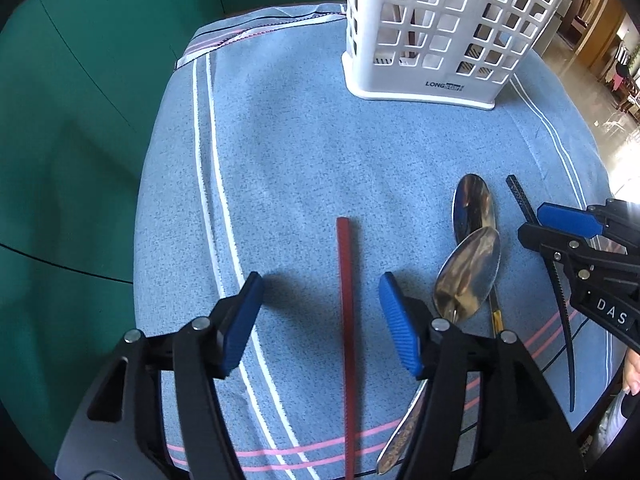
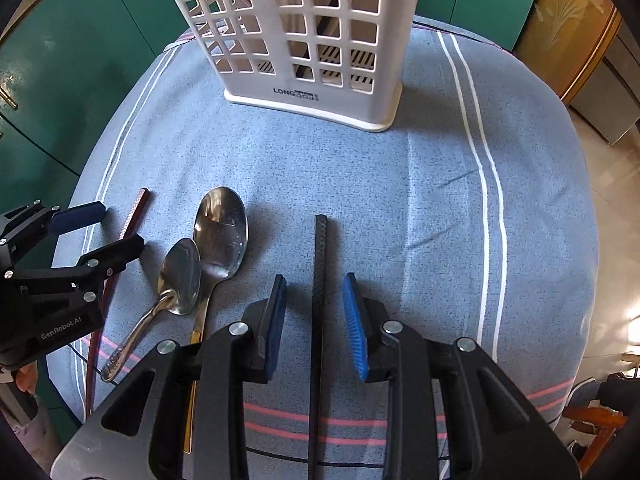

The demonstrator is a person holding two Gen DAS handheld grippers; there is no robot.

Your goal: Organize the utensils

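Note:
A red chopstick [image 1: 345, 300] lies on the blue cloth between the pads of my left gripper [image 1: 320, 284], which is open and does not touch it. A black chopstick [image 2: 320, 248] lies the same way between the pads of my right gripper [image 2: 315, 280], also open, with a gap on each side. Between the two sticks rest a large spoon [image 2: 220, 228] and a smaller spoon [image 2: 180, 276], bowls overlapping. A white slotted utensil basket [image 2: 304, 28] stands upright at the far side of the table. Both grippers point steeply down.
The blue striped cloth [image 1: 300, 160] covers a small table whose edges drop off close on both sides. Green cabinet doors [image 1: 80, 80] stand to the left and behind. A hand [image 1: 632, 376] shows at the right edge of the left wrist view.

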